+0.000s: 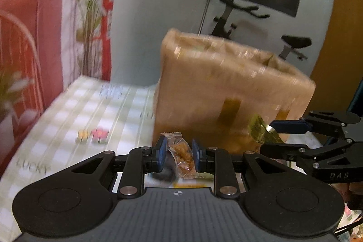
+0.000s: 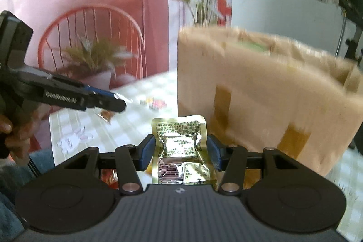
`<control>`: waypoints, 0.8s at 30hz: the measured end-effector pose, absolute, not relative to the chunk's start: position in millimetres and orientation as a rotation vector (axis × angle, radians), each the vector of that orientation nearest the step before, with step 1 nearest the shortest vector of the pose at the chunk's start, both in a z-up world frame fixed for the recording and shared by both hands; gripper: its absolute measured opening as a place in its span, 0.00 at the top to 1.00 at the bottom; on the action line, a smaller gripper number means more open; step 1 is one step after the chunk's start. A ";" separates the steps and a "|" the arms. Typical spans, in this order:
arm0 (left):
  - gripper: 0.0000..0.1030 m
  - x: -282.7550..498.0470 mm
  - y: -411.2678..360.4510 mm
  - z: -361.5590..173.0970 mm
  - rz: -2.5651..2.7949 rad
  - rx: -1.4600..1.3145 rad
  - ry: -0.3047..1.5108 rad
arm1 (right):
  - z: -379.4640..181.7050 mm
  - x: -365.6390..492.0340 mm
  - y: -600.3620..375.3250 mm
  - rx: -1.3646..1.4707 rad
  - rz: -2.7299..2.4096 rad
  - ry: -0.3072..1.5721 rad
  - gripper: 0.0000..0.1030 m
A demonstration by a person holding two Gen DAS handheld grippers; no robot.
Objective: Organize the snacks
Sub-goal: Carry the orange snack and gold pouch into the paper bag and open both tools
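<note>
My left gripper (image 1: 179, 154) is shut on a small clear packet of orange-brown snack (image 1: 182, 157), held above the table in front of a tall tan cardboard box (image 1: 226, 92). My right gripper (image 2: 180, 151) is shut on a gold foil snack pouch (image 2: 181, 151), also held up before the box (image 2: 272, 101). The right gripper also shows in the left wrist view (image 1: 270, 133) at the right, with the gold pouch (image 1: 261, 128) in it. The left gripper shows in the right wrist view (image 2: 120, 101) at the left, its packet mostly hidden.
A green-and-white checked tablecloth (image 1: 90, 115) covers the table, with printed flowers (image 1: 93, 135). A potted plant (image 2: 95, 62) and a pink backdrop stand at the left. An exercise bike (image 1: 238, 15) stands behind the box. Some packaging lies under the grippers.
</note>
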State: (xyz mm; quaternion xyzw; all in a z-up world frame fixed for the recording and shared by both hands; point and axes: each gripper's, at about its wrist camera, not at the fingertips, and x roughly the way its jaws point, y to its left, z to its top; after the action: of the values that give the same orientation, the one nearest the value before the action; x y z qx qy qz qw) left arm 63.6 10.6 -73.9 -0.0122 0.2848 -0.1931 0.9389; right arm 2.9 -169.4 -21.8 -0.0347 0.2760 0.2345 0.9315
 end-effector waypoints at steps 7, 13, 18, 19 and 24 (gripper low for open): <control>0.75 85.9 -19.5 -28.3 -0.447 -0.017 0.460 | 25.9 20.7 -185.4 -0.083 0.430 0.430 0.49; 0.75 118.1 -54.8 -3.8 -0.484 -0.023 0.415 | 52.3 48.9 -213.3 -0.095 0.341 0.379 0.49; 0.75 152.2 -79.3 2.6 -0.488 -0.035 0.409 | 50.9 75.5 -235.6 -0.091 0.268 0.401 0.49; 0.75 157.0 -83.7 1.5 -0.485 -0.031 0.416 | 48.6 80.0 -239.3 -0.086 0.257 0.411 0.49; 0.71 178.9 -101.4 -9.8 -0.495 -0.016 0.459 | 33.4 94.4 -255.8 -0.044 0.224 0.475 0.48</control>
State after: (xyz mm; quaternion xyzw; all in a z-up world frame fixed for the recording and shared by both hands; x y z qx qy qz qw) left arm 178.9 -101.4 -9.8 -0.0076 0.2249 -0.2428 0.9436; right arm 94.4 -255.8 33.4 -0.0217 0.2348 0.1105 0.9655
